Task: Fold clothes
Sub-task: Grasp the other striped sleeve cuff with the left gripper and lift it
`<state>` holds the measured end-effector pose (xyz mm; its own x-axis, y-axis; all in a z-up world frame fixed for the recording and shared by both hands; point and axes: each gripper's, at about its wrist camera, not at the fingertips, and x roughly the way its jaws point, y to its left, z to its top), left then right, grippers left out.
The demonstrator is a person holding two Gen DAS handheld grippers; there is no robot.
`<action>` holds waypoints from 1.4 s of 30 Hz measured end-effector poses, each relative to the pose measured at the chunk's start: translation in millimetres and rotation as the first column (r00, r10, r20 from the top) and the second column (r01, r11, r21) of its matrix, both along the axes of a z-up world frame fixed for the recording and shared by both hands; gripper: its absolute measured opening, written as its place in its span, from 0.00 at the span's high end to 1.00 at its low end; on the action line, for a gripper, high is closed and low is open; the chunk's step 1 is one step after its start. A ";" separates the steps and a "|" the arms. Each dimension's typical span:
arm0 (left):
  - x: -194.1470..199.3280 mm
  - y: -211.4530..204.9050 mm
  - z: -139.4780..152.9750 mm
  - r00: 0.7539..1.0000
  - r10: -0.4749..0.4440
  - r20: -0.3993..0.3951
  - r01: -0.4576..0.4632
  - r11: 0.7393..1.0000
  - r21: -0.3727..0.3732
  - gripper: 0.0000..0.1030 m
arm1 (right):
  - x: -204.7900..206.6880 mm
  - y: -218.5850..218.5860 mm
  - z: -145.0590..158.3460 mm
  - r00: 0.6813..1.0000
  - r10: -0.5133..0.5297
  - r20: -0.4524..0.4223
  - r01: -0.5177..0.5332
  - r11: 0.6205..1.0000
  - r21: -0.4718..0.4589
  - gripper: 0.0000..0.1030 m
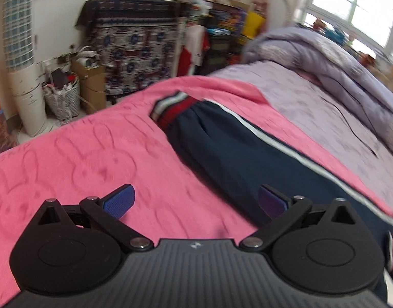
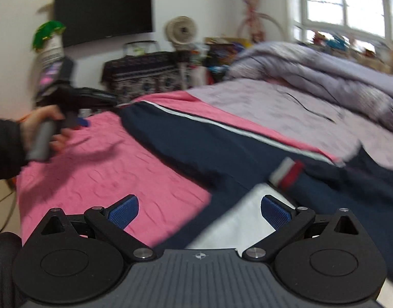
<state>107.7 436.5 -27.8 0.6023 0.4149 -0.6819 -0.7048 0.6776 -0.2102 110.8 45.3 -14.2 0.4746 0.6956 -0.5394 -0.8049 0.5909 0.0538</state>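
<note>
Left gripper (image 1: pixel 195 201): you are holding it low over the bed, jaws spread wide and gripping nothing; the left pad (image 1: pixel 119 201) is hanging over the blanket, the right pad over the jacket's edge.
Right gripper (image 2: pixel 200 211): you are holding it with jaws spread wide, nothing between them; a white panel (image 2: pixel 237 223) of the jacket is lying below the gap.
Jacket (image 1: pixel 222 151): navy, with a white stripe (image 1: pixel 286 148) along the sleeve and a red, white and navy ribbed cuff (image 1: pixel 170 111); it is lying stretched across the blanket, the cuff pointing toward the far edge of the bed.
Blanket (image 1: pixel 99 148): pink, with embossed rabbit outlines, covering the near part of the bed beneath the jacket.
Sheet (image 1: pixel 312 102): lilac, adjoining the blanket on the window side.
Quilt (image 1: pixel 337 59): lilac, lying bunched along the far side of the bed.
Hand (image 2: pixel 42 128): in the right wrist view, your left hand, in a dark sleeve, is gripping the other gripper's grey handle above the blanket's left part; that part is blurring.
</note>
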 end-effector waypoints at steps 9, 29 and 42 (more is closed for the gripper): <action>47.9 61.1 -37.4 0.998 0.065 0.015 -0.065 0.998 -0.007 0.00 | 18.7 102.6 -11.0 0.988 0.135 0.069 -0.131 0.989 -0.062 0.00; 61.9 -33.7 9.1 0.972 -0.235 0.031 0.214 0.928 0.304 0.85 | 18.1 105.7 -42.0 0.998 -0.047 0.048 0.051 0.994 -0.101 0.00; 79.2 -329.1 77.1 0.680 -0.733 0.014 0.666 0.626 0.406 0.86 | -19.0 -126.1 -39.1 0.915 -0.401 0.056 0.404 0.898 -0.176 0.00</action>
<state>186.9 107.4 49.3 0.8949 0.0001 -0.4463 0.0362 0.9967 0.0729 91.8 -80.8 -53.3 0.7040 0.3354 -0.6261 -0.4963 0.8629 -0.0958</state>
